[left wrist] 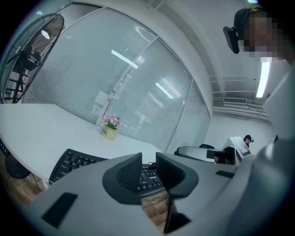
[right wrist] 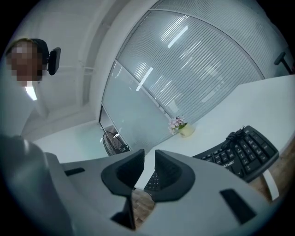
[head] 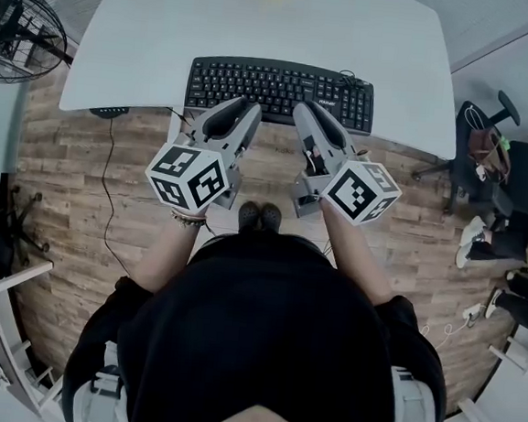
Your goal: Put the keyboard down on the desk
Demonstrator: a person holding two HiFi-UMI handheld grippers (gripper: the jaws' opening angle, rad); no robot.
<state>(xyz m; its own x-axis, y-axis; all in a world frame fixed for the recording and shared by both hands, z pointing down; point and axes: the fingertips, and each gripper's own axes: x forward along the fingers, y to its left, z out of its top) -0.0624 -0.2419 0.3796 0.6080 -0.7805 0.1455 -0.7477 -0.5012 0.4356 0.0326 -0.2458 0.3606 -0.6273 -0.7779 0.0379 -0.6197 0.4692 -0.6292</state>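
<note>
The black keyboard (head: 282, 91) lies flat on the white desk (head: 262, 22), along its near edge. My left gripper (head: 247, 110) points at the keyboard's left half and my right gripper (head: 305, 113) at its right half; both tips end at its front rim. In the left gripper view the jaws of the left gripper (left wrist: 148, 161) stand a narrow gap apart with nothing between them, and the keyboard (left wrist: 73, 163) lies beyond. The right gripper (right wrist: 149, 159) looks the same, slightly parted and empty, with the keyboard (right wrist: 244, 150) off to the right.
A small flower pot (left wrist: 109, 131) stands at the desk's far edge. A floor fan (head: 13, 32) is left of the desk and an office chair (head: 481, 142) right of it. A thin cable (head: 109, 192) hangs onto the wood floor below the desk's left front.
</note>
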